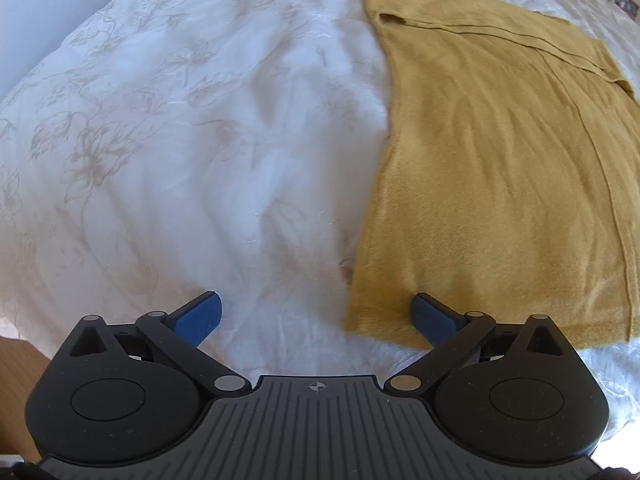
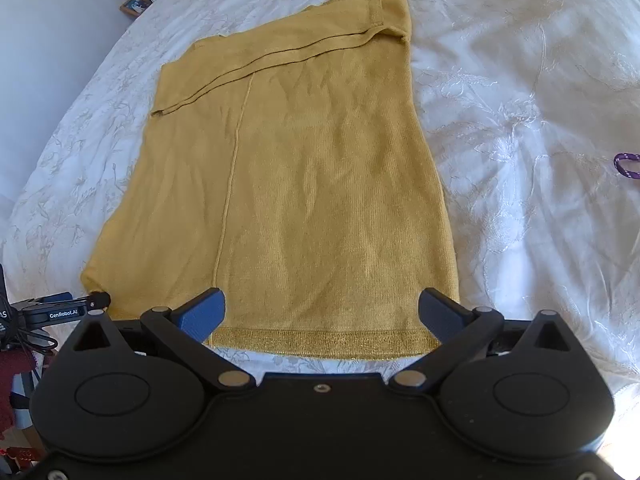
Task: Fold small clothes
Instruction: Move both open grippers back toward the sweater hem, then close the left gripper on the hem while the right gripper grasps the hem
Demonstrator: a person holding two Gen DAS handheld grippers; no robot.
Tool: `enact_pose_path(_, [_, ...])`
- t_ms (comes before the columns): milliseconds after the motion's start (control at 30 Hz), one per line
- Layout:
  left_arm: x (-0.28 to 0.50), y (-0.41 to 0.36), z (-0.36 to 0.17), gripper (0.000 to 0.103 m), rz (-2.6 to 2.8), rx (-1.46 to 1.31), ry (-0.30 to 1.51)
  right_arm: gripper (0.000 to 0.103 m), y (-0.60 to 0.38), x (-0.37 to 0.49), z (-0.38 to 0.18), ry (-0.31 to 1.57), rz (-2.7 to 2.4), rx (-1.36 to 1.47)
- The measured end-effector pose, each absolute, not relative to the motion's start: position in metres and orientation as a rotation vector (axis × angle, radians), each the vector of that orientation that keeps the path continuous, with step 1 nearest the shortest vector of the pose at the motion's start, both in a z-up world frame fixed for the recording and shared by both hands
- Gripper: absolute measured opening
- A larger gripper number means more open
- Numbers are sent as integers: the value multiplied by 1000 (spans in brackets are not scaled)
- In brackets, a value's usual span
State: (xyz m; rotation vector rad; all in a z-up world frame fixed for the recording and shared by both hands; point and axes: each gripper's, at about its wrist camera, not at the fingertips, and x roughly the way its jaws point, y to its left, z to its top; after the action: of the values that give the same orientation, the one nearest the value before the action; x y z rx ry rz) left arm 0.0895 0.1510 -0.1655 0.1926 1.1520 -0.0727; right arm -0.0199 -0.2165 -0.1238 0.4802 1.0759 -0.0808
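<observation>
A bed (image 2: 520, 128) covered in a white spread with a pale flower pattern carries a mustard-yellow knitted top (image 2: 304, 184) lying flat with its sides folded in, and a small purple cord loop (image 2: 627, 165) well apart from it.

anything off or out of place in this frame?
Little. A purple cord lies on the bedspread, right of the sweater, unrelated to the folding. The sweater lies flat, sleeves folded in, mild wrinkles only. Both grippers, left and right, are open at its hem.
</observation>
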Motion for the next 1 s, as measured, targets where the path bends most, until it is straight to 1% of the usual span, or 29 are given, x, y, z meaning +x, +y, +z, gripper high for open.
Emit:
enact_pose_path(200, [75, 163, -158, 103, -121, 66, 1132, 102, -224, -32, -126, 1050, -98, 496])
enact_pose_path(433, [58, 153, -155, 103, -251, 55, 1108, 102, -242, -40, -138, 1017, -124, 533])
enact_pose_path(733, [48, 149, -148, 103, -315, 54, 1105, 102, -271, -44, -177, 1032, -166, 781])
enact_pose_path(1000, [54, 149, -147, 103, -318, 55, 1109, 103, -276, -30, -197, 1051, -134, 854])
